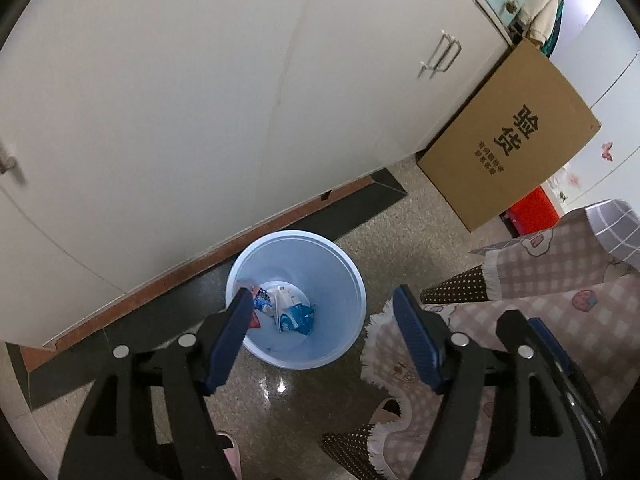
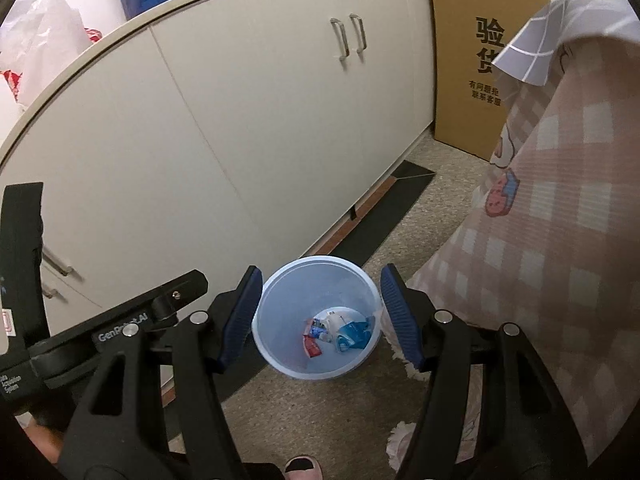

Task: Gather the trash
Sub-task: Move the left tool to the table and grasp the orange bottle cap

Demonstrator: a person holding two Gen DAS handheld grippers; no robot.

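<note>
A pale blue round bin stands on the floor by the white cabinets. It also shows in the right wrist view. Crumpled blue, white and red wrappers lie at its bottom; they show in the right wrist view too. My left gripper is open and empty, held above the bin. My right gripper is open and empty, also above the bin. The right gripper's body shows at the right of the left wrist view, and the left gripper's body at the left of the right wrist view.
White cabinet doors run along the wall with a dark plinth. A cardboard box leans at the cabinet's end, with a red object behind it. A pink checked cloth hangs at the right. A pink slipper is below.
</note>
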